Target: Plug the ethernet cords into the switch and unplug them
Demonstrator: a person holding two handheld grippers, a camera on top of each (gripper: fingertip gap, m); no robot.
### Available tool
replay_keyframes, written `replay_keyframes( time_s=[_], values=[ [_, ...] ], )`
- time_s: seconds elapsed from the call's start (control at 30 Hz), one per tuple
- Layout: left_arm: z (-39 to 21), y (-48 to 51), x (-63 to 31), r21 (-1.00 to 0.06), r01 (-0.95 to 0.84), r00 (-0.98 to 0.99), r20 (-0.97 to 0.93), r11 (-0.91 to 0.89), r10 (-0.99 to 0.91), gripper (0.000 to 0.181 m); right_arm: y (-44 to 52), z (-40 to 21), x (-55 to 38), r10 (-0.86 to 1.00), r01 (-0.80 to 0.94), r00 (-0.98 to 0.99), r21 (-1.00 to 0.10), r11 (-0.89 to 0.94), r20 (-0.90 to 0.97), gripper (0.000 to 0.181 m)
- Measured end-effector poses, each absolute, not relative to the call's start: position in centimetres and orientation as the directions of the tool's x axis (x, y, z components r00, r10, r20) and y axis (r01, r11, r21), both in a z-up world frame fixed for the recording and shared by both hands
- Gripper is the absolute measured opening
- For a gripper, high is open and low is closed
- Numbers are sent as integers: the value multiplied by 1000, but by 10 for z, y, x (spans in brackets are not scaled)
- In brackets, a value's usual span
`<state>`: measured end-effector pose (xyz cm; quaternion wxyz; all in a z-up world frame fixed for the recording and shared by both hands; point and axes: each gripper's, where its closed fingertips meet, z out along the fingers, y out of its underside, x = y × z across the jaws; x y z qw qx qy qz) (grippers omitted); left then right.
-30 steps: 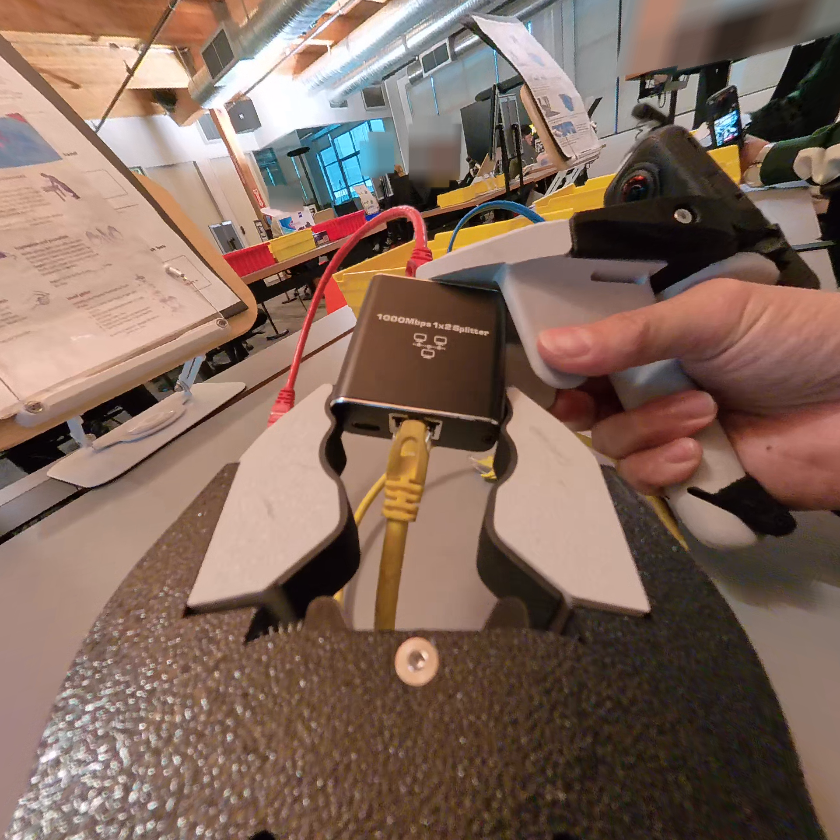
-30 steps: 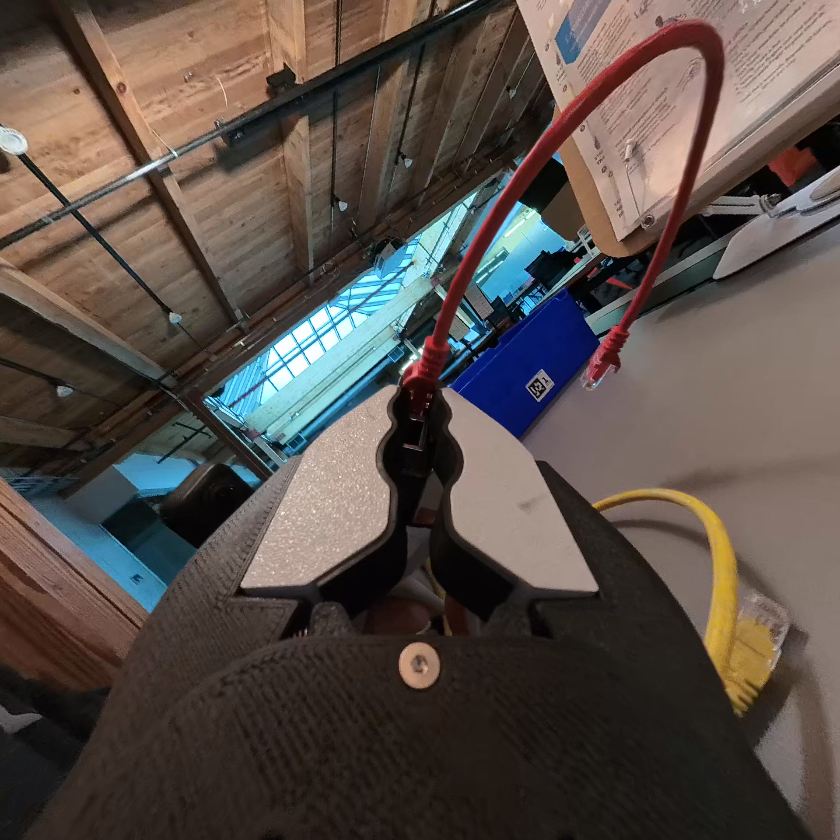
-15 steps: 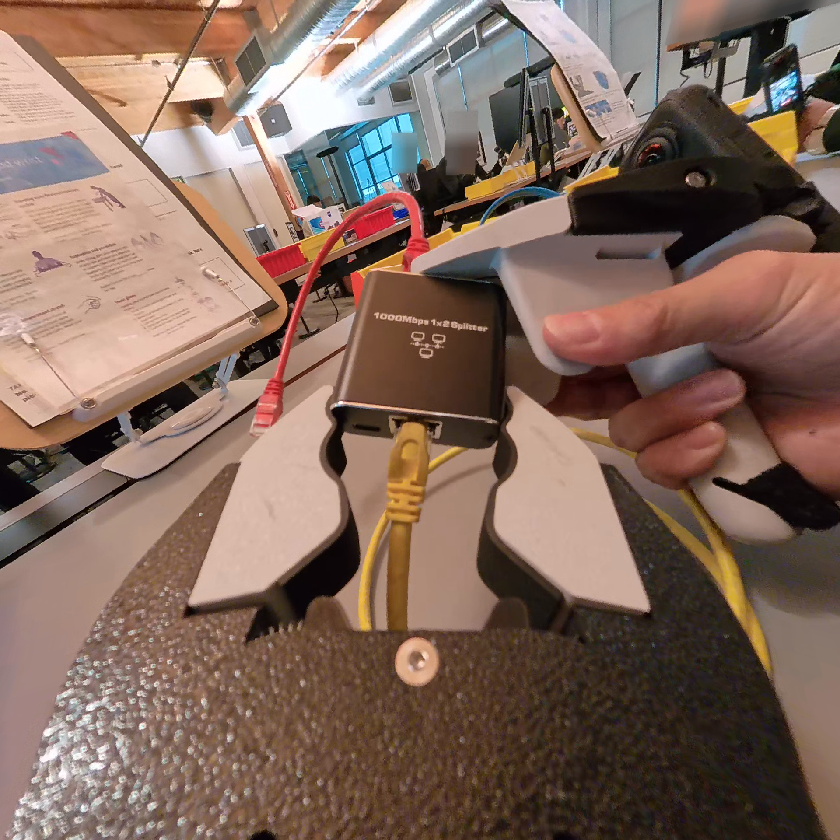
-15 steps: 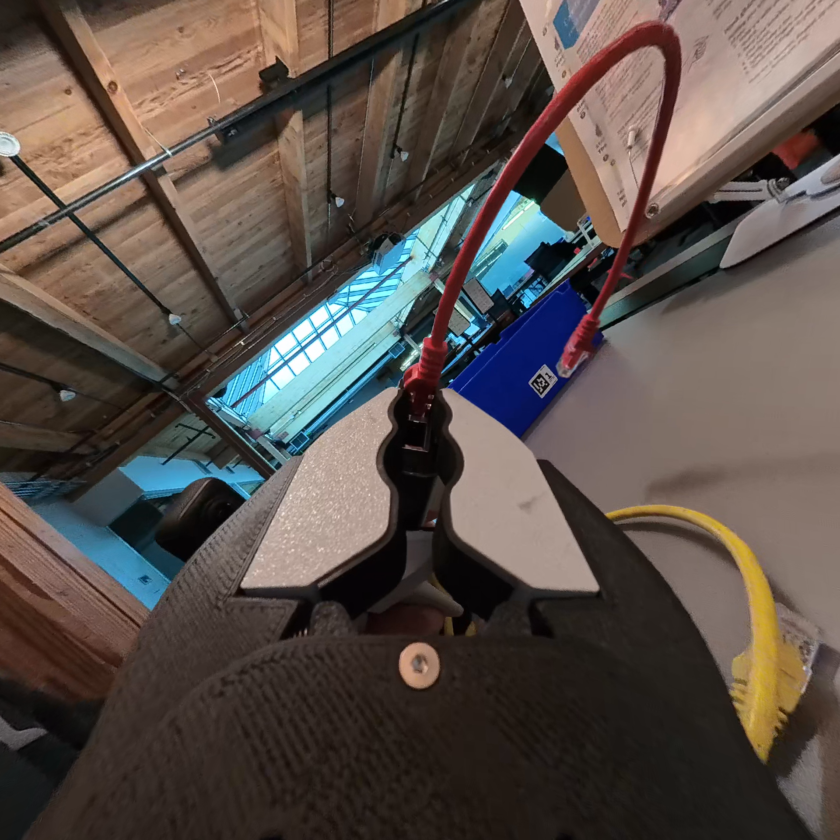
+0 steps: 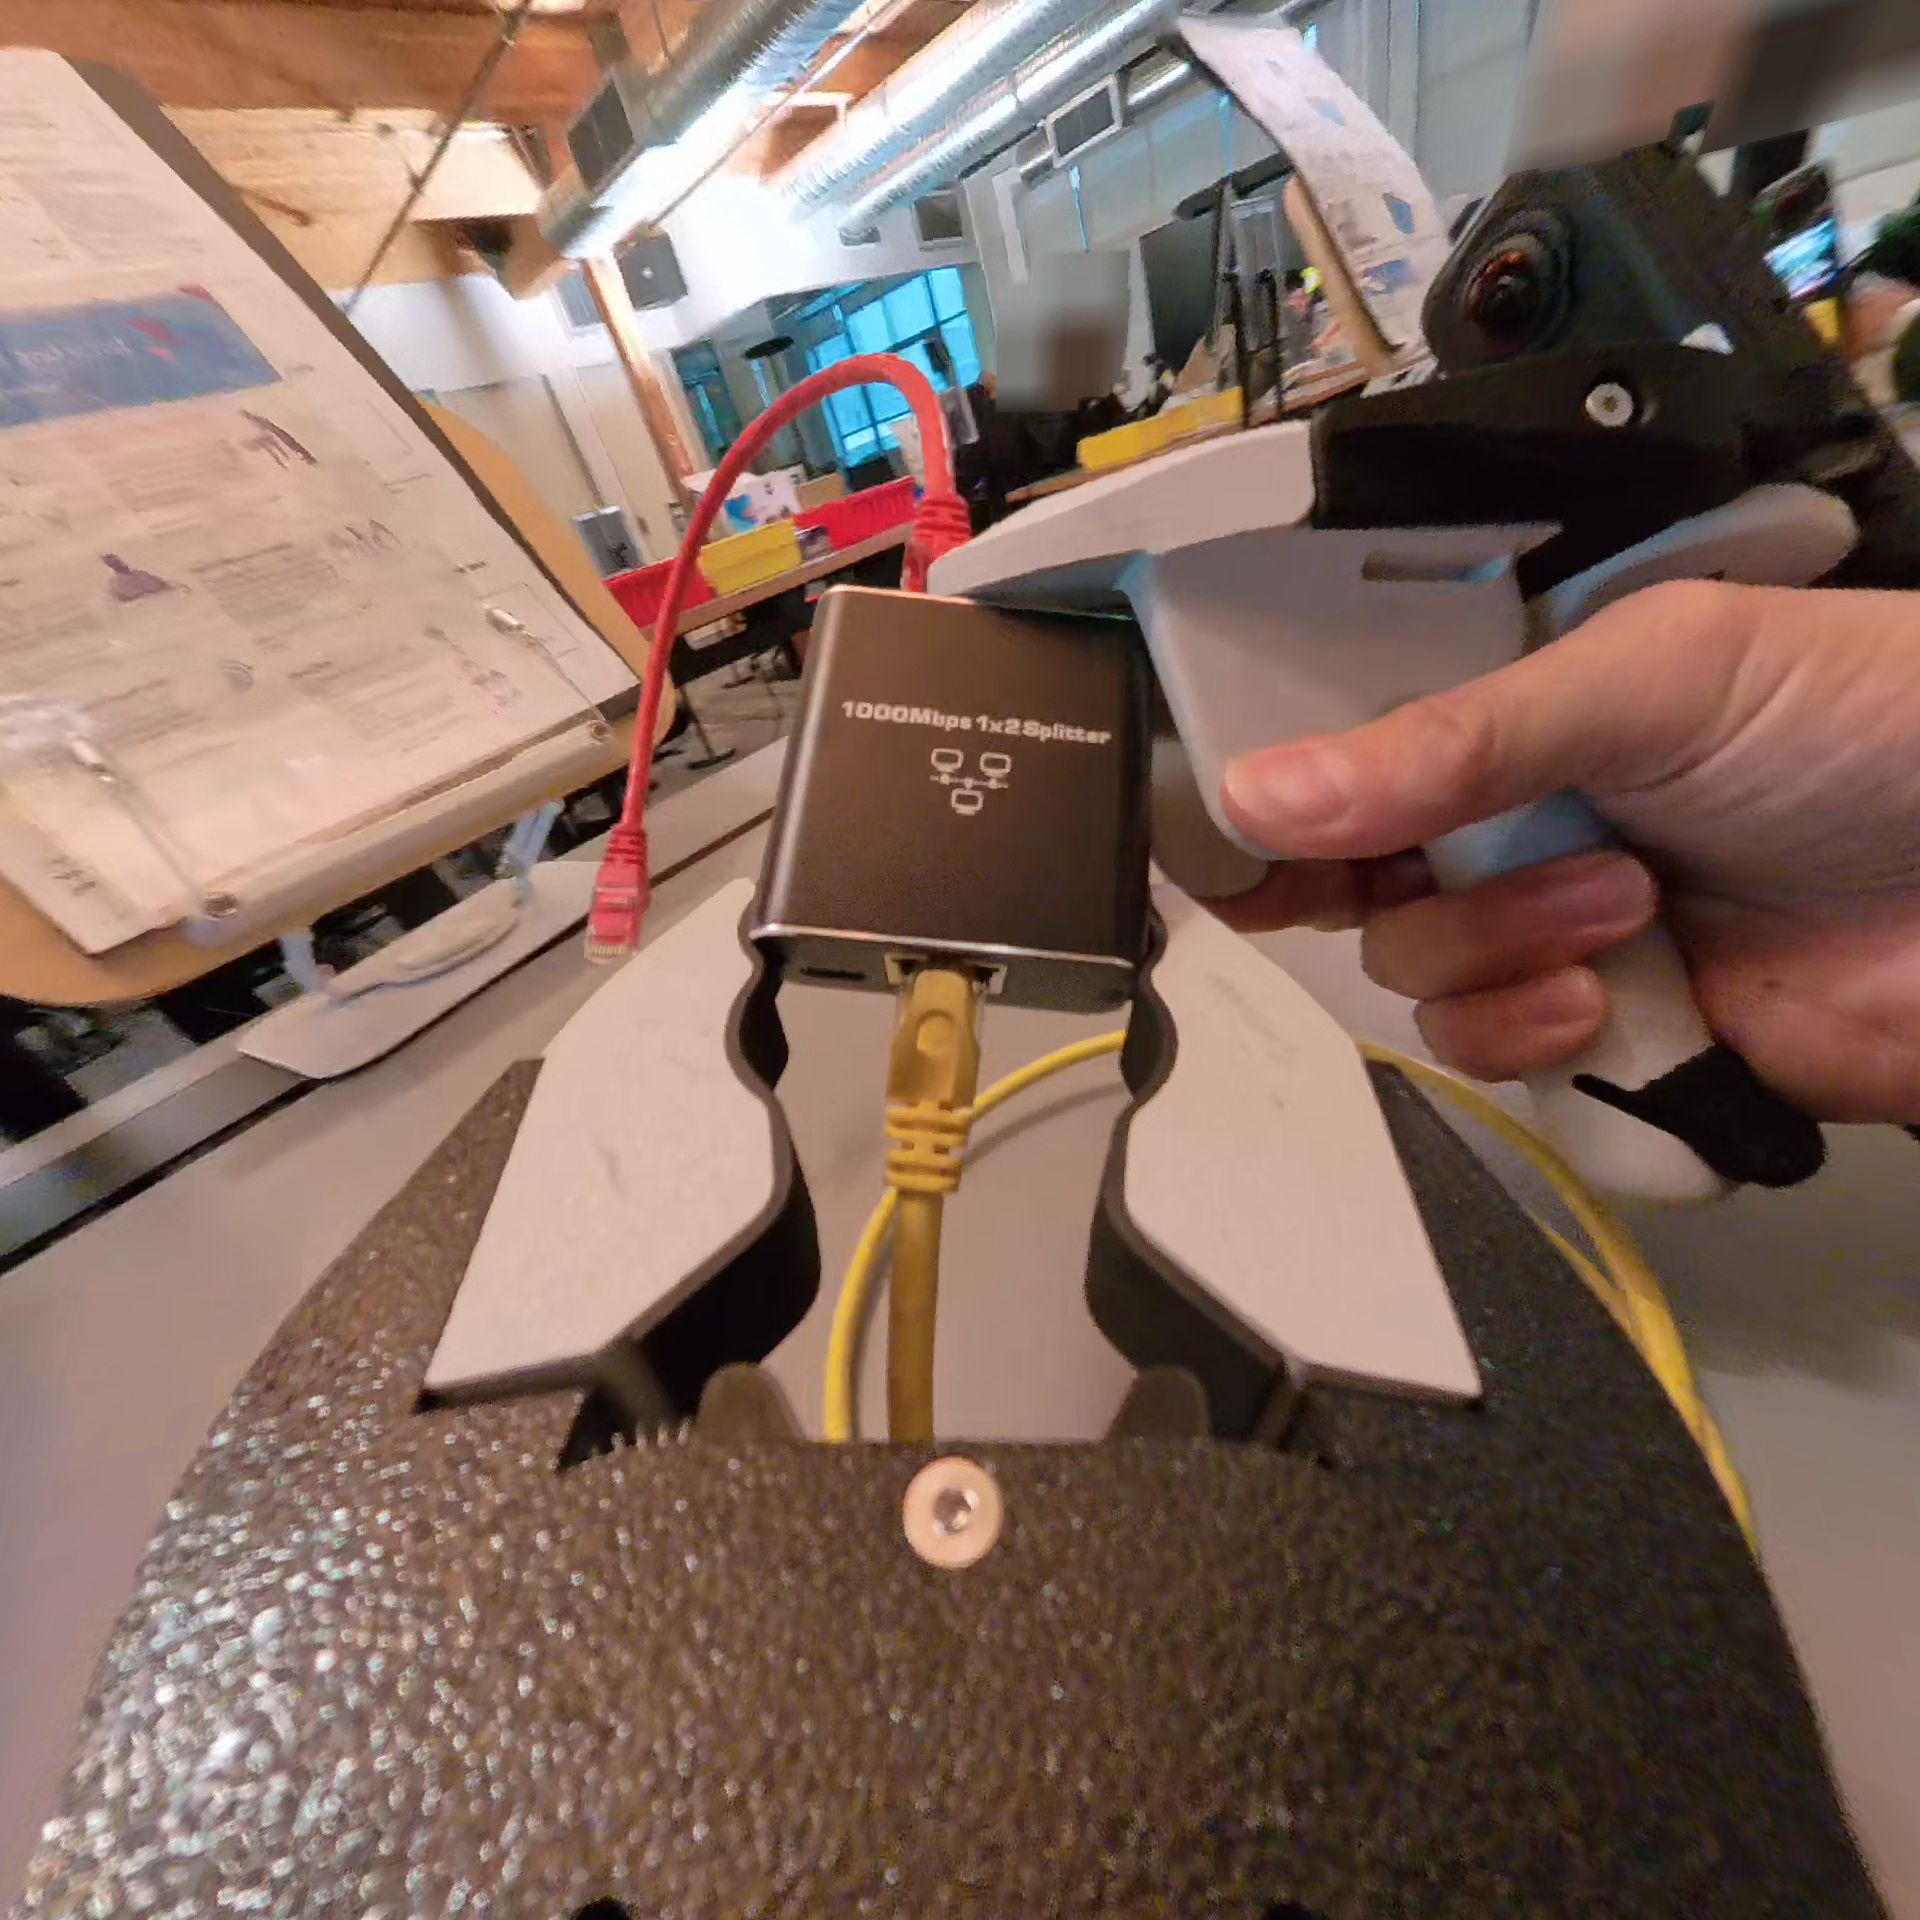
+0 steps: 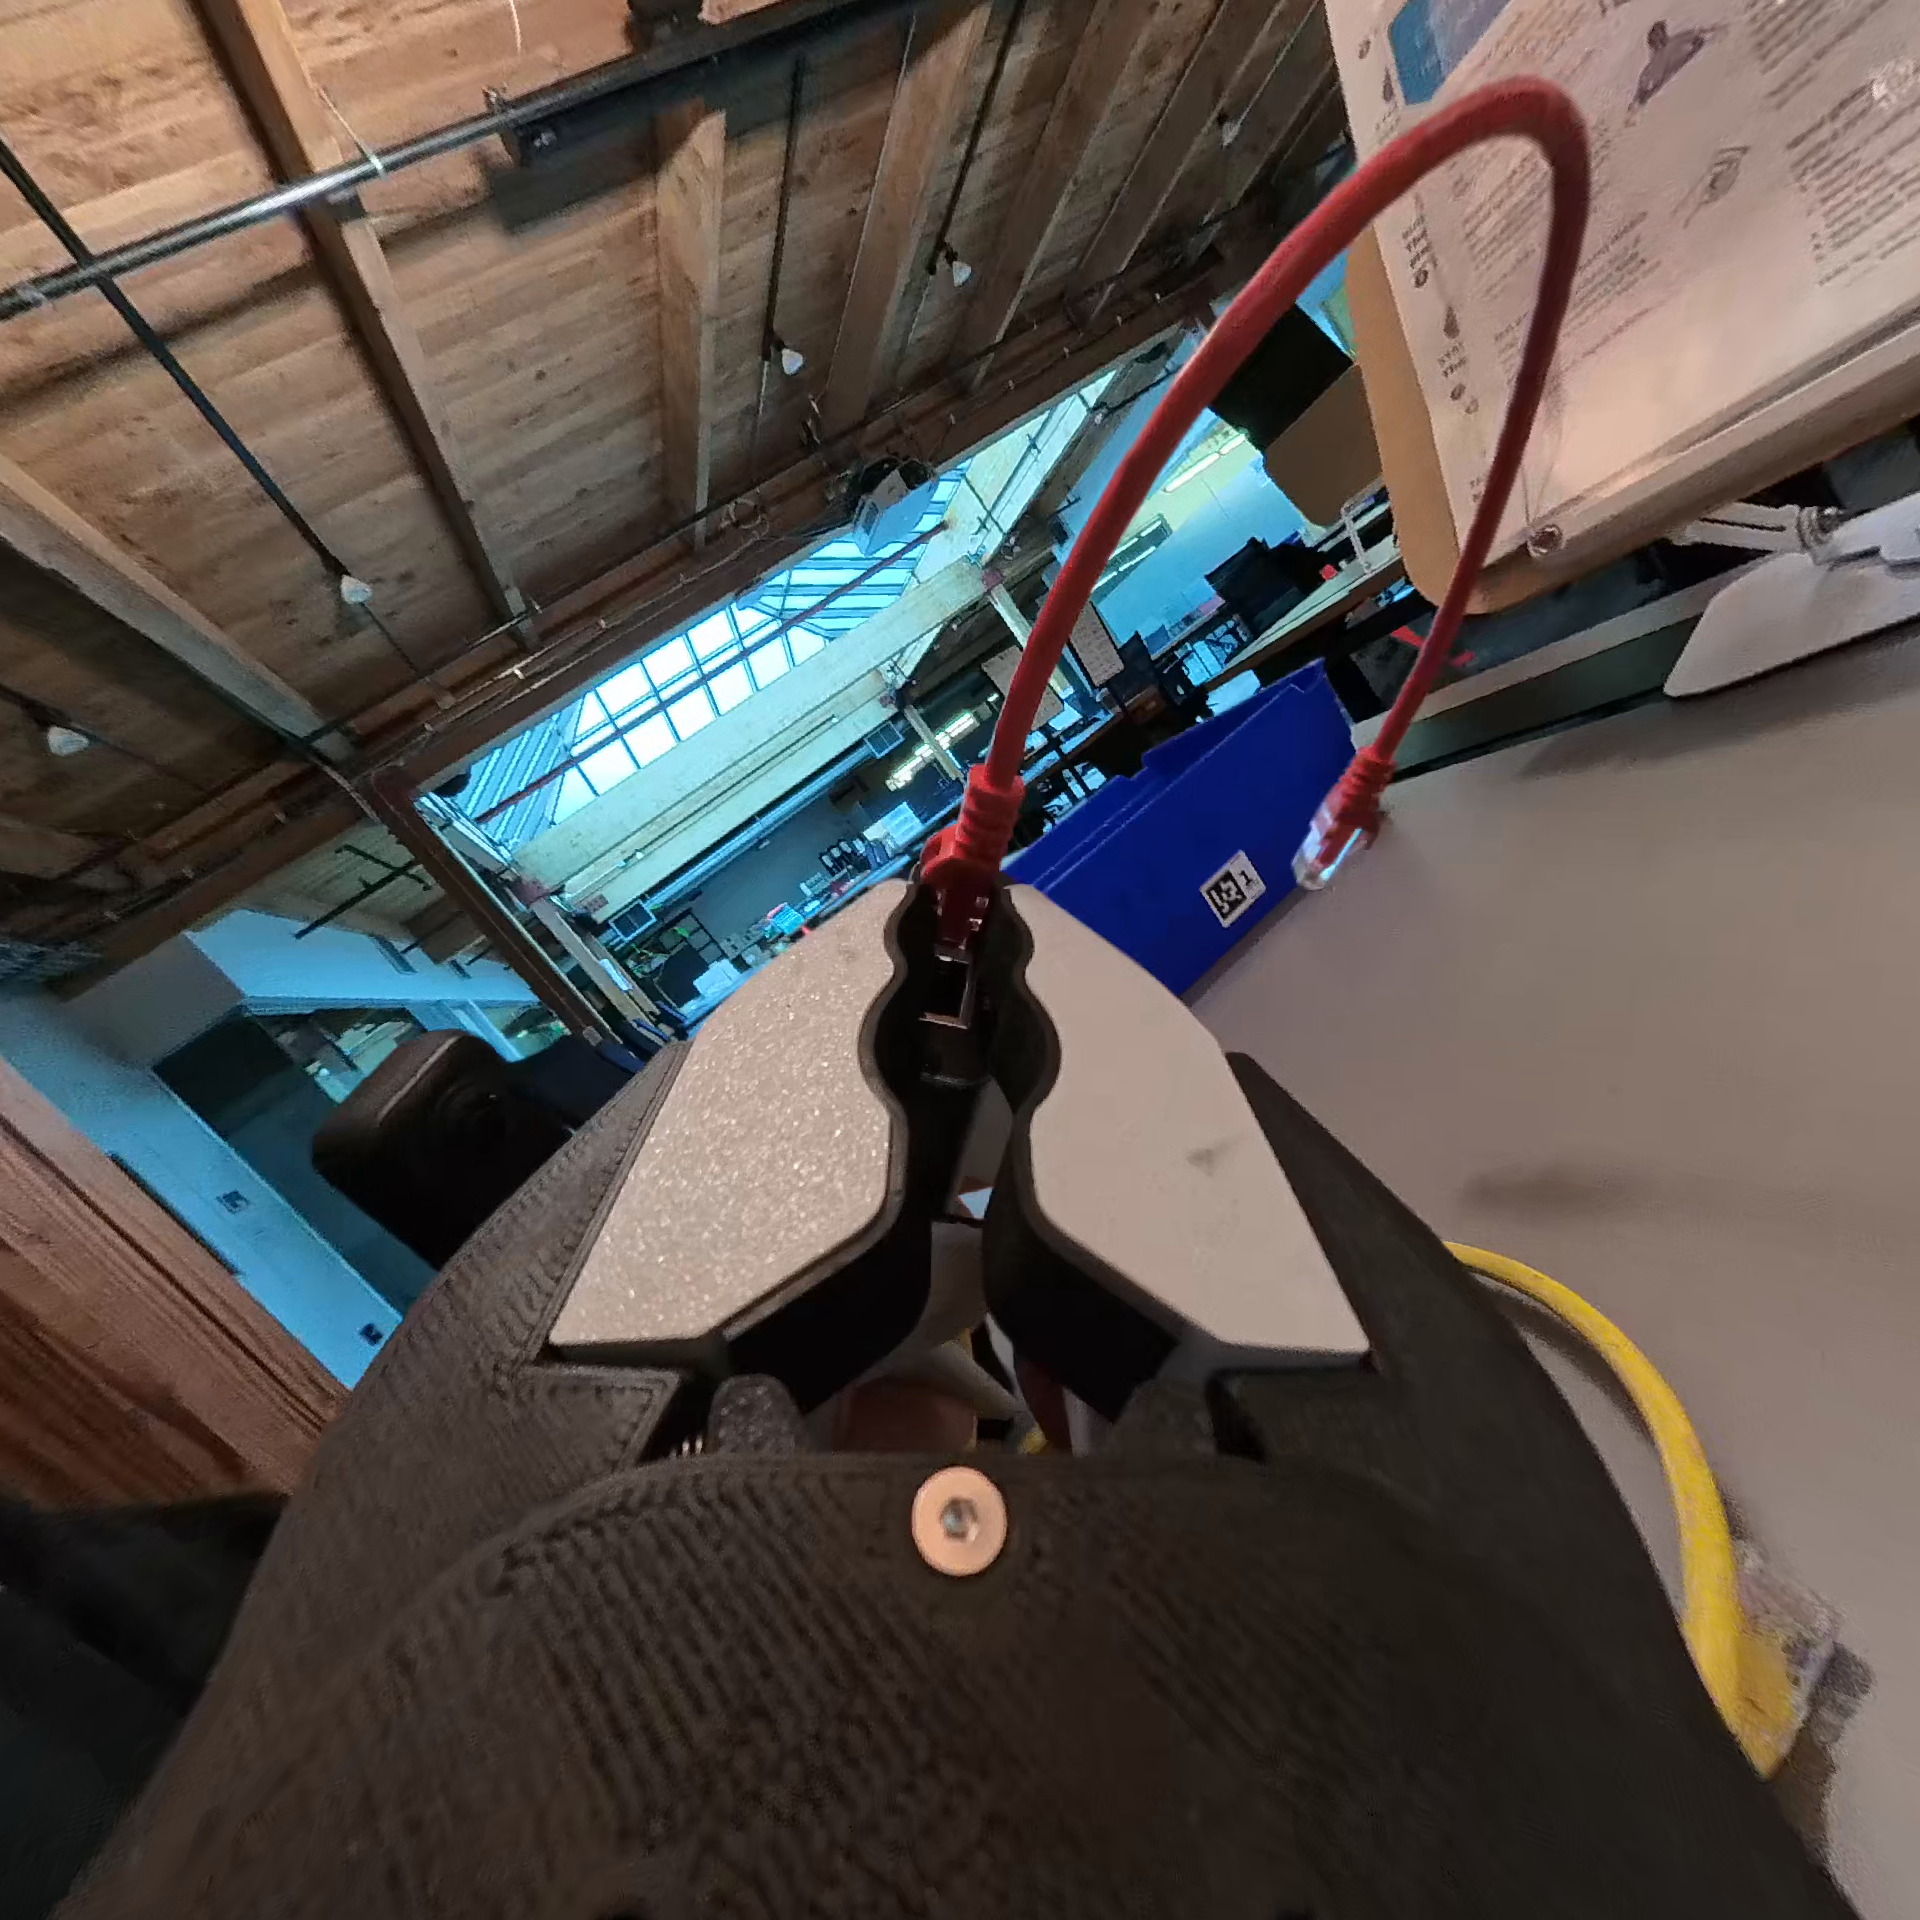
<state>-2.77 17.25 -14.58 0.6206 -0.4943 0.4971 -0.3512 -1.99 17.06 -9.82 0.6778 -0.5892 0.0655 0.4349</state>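
My left gripper (image 5: 951, 935) is shut on the near end of the black switch (image 5: 961, 790) and holds it above the grey table (image 5: 156, 1330). A yellow cord (image 5: 925, 1081) is plugged into the switch's near port and loops down under the gripper. My right gripper (image 6: 961, 914) is shut on one plug of the red cord (image 6: 1143, 416) at the switch's far end. Whether that plug sits in a port is hidden. The red cord arches up, and its free plug (image 6: 1335, 831) hangs just above the table. It also shows in the left wrist view (image 5: 615, 904).
A tilted document stand with a printed sheet (image 5: 260, 582) stands at the table's left edge. A blue bin (image 6: 1174, 862) sits beyond the table. The yellow cord's free plug (image 6: 1756, 1673) lies on the table. A hand (image 5: 1714, 831) holds the right gripper's handle.
Both grippers keep their hold. The switch and both cords have shifted a little, and more of the yellow loop shows under the left gripper. The red cord's free plug has swung slightly.
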Motion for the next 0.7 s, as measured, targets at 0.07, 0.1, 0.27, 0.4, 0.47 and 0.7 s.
replay_keyframes(
  time_s=[0.07, 0.1, 0.27, 0.4, 0.47, 0.7],
  values=[
    [-143, 172, -27, -967, -56, 267, -255, 249, -929, 63, 172, -97, -21, 516, -666, 610, -742, -79, -602, 11],
    [-144, 174, -28, -961, -74, 286, -277, 267, -917, 63, 172, -97, -19, 513, -669, 611, -740, -73, -603, 12],
    [-148, 186, -35, -982, -60, 329, -186, 176, -926, 63, 168, -78, 25, 445, -560, 749, -828, 29, -491, 11],
    [-140, 187, -39, -970, -50, 336, -242, 239, -910, 63, 154, -61, 54, 400, -403, 842, -915, 23, -361, 10],
    [-147, 191, -40, -971, -60, 329, -238, 231, -914, 63, 147, -49, 84, 369, -320, 878, -947, -20, -304, 10],
    [-148, 199, -43, -981, -45, 335, -193, 189, -922, 63, 105, -44, 198, 291, -87, 941, -954, -287, -174, 10]
  ],
)
